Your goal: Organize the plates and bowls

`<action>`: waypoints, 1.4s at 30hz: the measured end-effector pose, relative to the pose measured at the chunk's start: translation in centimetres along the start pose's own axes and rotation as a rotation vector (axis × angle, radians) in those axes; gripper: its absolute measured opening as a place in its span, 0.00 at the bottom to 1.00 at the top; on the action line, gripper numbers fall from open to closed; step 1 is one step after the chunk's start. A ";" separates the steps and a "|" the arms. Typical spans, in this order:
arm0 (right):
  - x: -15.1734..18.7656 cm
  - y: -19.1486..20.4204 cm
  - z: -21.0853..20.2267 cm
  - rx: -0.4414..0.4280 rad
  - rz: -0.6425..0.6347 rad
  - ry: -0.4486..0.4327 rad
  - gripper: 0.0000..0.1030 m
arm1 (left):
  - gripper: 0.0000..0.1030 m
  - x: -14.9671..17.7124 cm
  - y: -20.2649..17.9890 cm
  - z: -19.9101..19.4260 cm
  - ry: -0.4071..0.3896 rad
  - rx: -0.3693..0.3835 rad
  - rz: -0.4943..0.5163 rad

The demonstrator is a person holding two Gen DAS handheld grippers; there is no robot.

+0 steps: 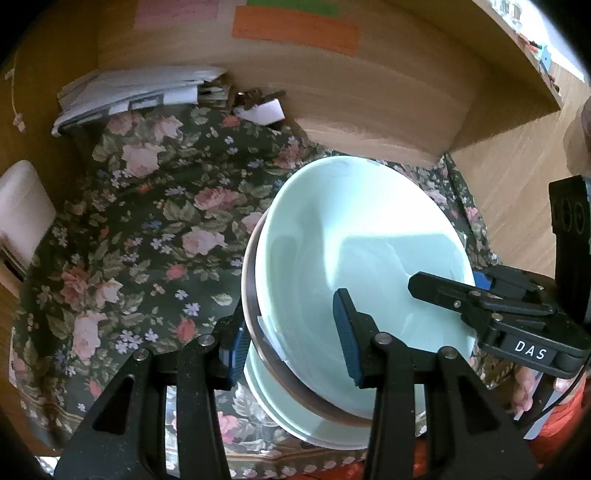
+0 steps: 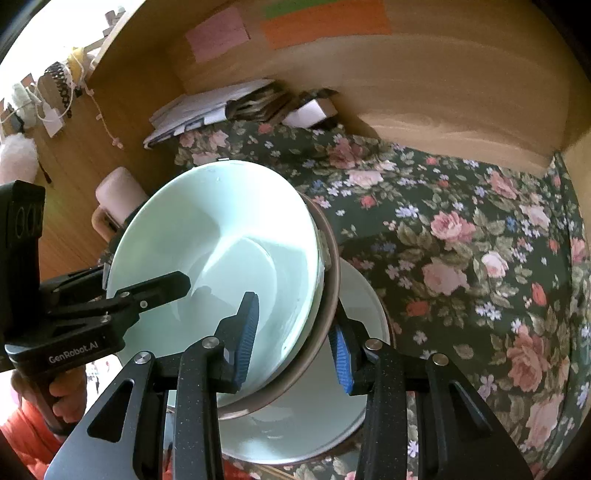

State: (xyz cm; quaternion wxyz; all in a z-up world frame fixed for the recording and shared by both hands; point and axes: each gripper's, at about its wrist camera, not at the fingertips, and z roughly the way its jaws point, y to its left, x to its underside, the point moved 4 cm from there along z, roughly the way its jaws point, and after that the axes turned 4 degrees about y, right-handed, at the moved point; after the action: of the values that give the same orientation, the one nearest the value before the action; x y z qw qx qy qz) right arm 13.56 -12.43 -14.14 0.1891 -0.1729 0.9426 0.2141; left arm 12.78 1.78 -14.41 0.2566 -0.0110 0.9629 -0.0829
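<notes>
A pale green bowl (image 1: pixel 354 243) with a brown outer rim is held tilted above a second pale green bowl (image 1: pixel 291 417) on the floral cloth. My left gripper (image 1: pixel 291 350) straddles the upper bowl's left rim, one pad inside and one outside, with a small gap showing. My right gripper (image 2: pixel 291 339) straddles the same bowl's (image 2: pixel 221 251) opposite rim, pads close to it. The lower bowl (image 2: pixel 306 417) sits under it. Each gripper shows in the other's view: the right one (image 1: pixel 443 291), the left one (image 2: pixel 147 291).
A floral cloth (image 1: pixel 147 229) covers the shelf floor inside a wooden cabinet (image 1: pixel 369 103). A stack of papers (image 1: pixel 136 92) lies at the back left. A pale rounded object (image 1: pixel 18 206) stands at the left wall. Coloured sticky notes (image 2: pixel 325 22) are on the back wall.
</notes>
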 end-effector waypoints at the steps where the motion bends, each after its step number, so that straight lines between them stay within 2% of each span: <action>1: 0.1 -0.1 0.1 0.000 0.006 0.004 0.33 | 0.42 0.1 -0.1 0.2 0.004 0.002 0.004; 9: 0.8 -1.3 0.9 0.004 0.058 0.032 0.33 | 0.41 0.6 -0.5 2.0 0.049 0.016 0.010; 18: 0.8 -2.0 1.5 -0.010 0.073 0.041 0.33 | 0.41 0.4 -0.6 2.6 0.046 0.019 0.021; 22: 0.8 -2.0 1.1 -0.008 0.062 0.018 0.35 | 0.41 0.4 -0.4 2.6 0.032 0.024 0.019; 26: 0.5 -1.7 -0.1 0.070 0.027 -0.029 0.37 | 0.45 -0.1 -0.3 1.3 -0.041 -0.018 0.032; 32: -0.6 -0.9 -4.1 0.092 0.002 -0.164 0.38 | 0.50 -1.2 -1.3 -2.8 -0.198 -0.040 0.053; 34: -0.9 -0.1 -6.0 0.090 -0.012 -0.227 0.38 | 0.54 -1.5 -1.7 -4.5 -0.260 -0.048 0.062; 39: -1.1 2.4 -10.4 0.097 -0.061 -0.399 0.53 | 0.58 -1.5 -2.8 -8.1 -0.386 -0.044 0.088; 42: -0.7 3.7 -12.4 0.108 -0.100 -0.488 0.62 | 0.65 -1.3 -3.4 -10.0 -0.455 -0.044 0.095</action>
State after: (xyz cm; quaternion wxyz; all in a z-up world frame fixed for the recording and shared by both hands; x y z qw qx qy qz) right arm 9.12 -14.92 -2.16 0.4305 -0.1519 0.8694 0.1891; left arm 8.84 0.08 -4.70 0.4704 0.0104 0.8813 -0.0450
